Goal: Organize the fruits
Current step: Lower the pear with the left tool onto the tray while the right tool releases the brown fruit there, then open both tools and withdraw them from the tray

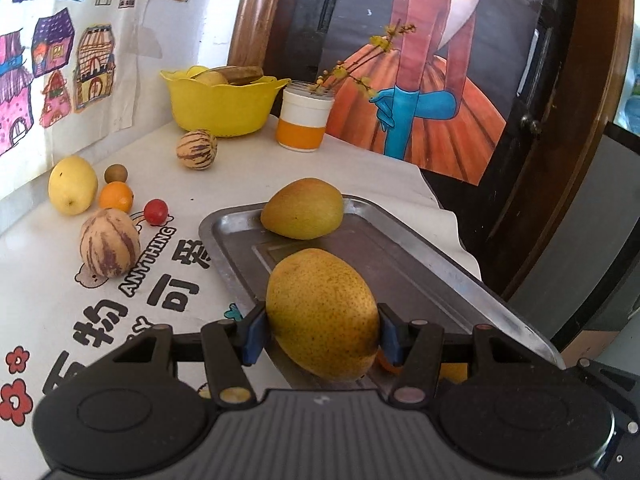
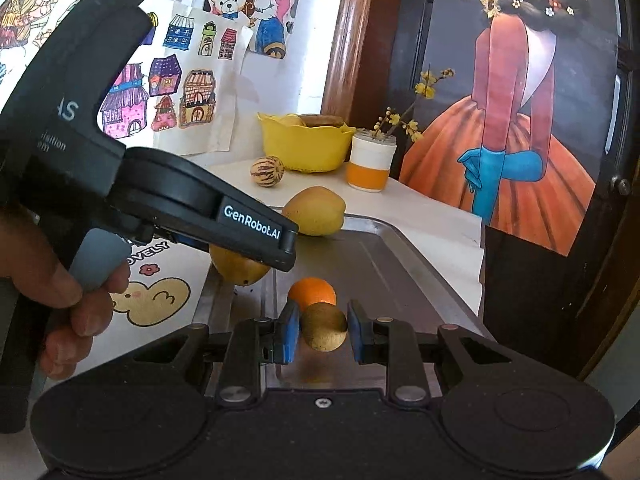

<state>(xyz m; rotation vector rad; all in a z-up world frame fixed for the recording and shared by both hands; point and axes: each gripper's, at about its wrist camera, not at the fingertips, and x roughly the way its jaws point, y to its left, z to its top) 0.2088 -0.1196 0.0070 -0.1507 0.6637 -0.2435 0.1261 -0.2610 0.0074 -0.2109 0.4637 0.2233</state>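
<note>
My left gripper (image 1: 322, 334) is shut on a big yellow pear (image 1: 322, 312) and holds it over the near left part of the metal tray (image 1: 420, 264). A second pear (image 1: 303, 208) lies at the tray's far end. In the right wrist view my right gripper (image 2: 323, 332) stands around a small brown kiwi (image 2: 324, 326) over the tray (image 2: 400, 264); its left pad touches the fruit and a narrow gap shows at the right pad. An orange (image 2: 312, 292) lies on the tray just beyond. The left gripper body (image 2: 180, 196) with its pear (image 2: 238, 266) is to the left.
On the white cloth to the left lie two striped melons (image 1: 109, 242) (image 1: 197, 149), a yellow apple (image 1: 73, 185), a small orange (image 1: 116, 197), a brown fruit (image 1: 115, 173) and a red tomato (image 1: 155, 211). A yellow bowl (image 1: 220, 104) and an orange-white cup (image 1: 304, 118) stand at the back.
</note>
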